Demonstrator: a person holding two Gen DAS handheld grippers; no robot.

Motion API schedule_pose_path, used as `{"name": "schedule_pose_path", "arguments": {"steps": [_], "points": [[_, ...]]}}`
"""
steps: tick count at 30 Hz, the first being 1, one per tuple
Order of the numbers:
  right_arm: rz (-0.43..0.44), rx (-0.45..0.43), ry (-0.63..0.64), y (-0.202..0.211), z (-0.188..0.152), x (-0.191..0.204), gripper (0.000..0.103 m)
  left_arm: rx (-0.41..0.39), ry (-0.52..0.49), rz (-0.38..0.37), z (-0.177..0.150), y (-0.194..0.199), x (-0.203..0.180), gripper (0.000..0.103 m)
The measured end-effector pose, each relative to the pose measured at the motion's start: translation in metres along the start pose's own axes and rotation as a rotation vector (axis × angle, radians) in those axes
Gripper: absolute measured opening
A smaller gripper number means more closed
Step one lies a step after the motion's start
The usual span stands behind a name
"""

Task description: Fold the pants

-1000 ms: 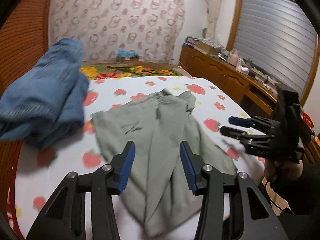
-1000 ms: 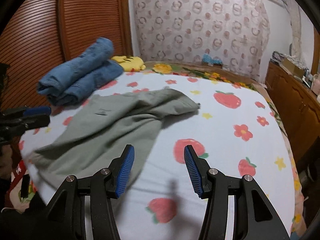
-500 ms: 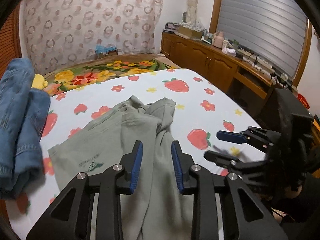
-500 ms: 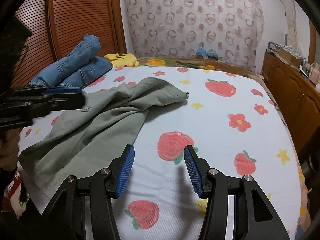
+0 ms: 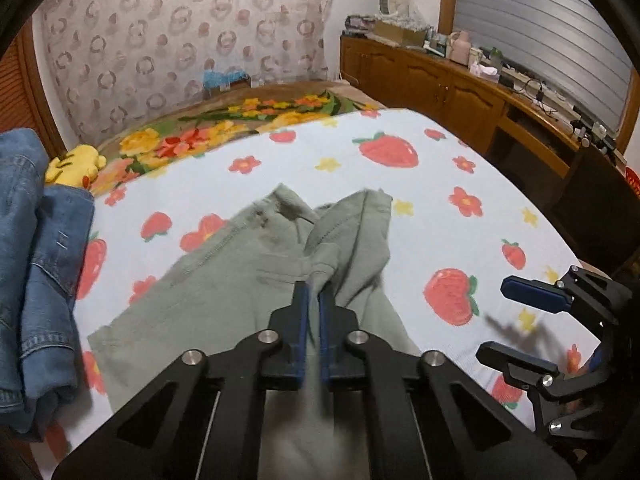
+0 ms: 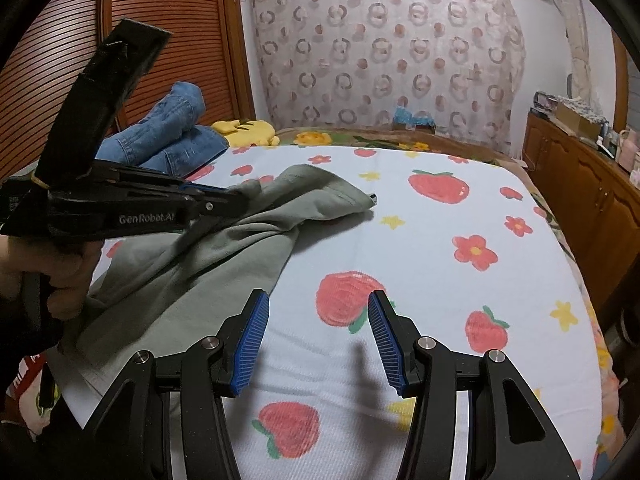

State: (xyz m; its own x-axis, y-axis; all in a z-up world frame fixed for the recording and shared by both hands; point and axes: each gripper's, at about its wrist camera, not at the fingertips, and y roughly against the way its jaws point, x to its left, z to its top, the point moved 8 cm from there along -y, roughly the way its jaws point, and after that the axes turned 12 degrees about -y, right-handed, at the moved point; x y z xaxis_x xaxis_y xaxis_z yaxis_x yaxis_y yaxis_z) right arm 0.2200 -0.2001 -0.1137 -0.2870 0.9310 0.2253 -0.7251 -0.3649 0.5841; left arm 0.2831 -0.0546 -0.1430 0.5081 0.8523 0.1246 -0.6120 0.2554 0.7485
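Observation:
Grey-green pants (image 5: 224, 280) lie crumpled on the strawberry-print bed sheet (image 5: 420, 208). My left gripper (image 5: 313, 292) is shut on a raised fold of the pants near their middle. The right wrist view shows the left gripper (image 6: 240, 200) pinching the pants (image 6: 224, 256) from the left. My right gripper (image 6: 316, 320) is open and empty above bare sheet (image 6: 440, 288), to the right of the pants. It also shows at the right edge of the left wrist view (image 5: 516, 320).
Folded blue jeans (image 5: 36, 264) lie at the left of the bed, with a yellow plush toy (image 5: 74, 162) behind them. A flowered blanket (image 5: 240, 120) covers the bed's far end. A wooden sideboard (image 5: 460, 84) runs along the right; a slatted wardrobe (image 6: 168, 44) stands at the left.
My left gripper moved forward onto the pants and closed on a fold of the fabric. My right gripper stayed open and shifted slightly over the sheet.

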Motion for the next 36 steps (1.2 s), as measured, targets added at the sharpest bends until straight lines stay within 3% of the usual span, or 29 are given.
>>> {"name": "schedule_pose_path", "arguments": {"steps": [13, 25, 36], "points": [[-0.001, -0.002, 0.006, 0.0, -0.001, 0.0, 0.054, -0.056, 0.098, 0.091, -0.013, 0.045, 0.075, 0.004], [-0.005, 0.005, 0.016, -0.002, -0.001, 0.0, 0.054, 0.03, 0.132, 0.106, -0.046, 0.014, 0.09, 0.004], [-0.006, 0.005, 0.019, -0.002, -0.001, 0.0, 0.054, -0.044, 0.166, 0.225, -0.047, 0.051, 0.124, 0.003]]}}
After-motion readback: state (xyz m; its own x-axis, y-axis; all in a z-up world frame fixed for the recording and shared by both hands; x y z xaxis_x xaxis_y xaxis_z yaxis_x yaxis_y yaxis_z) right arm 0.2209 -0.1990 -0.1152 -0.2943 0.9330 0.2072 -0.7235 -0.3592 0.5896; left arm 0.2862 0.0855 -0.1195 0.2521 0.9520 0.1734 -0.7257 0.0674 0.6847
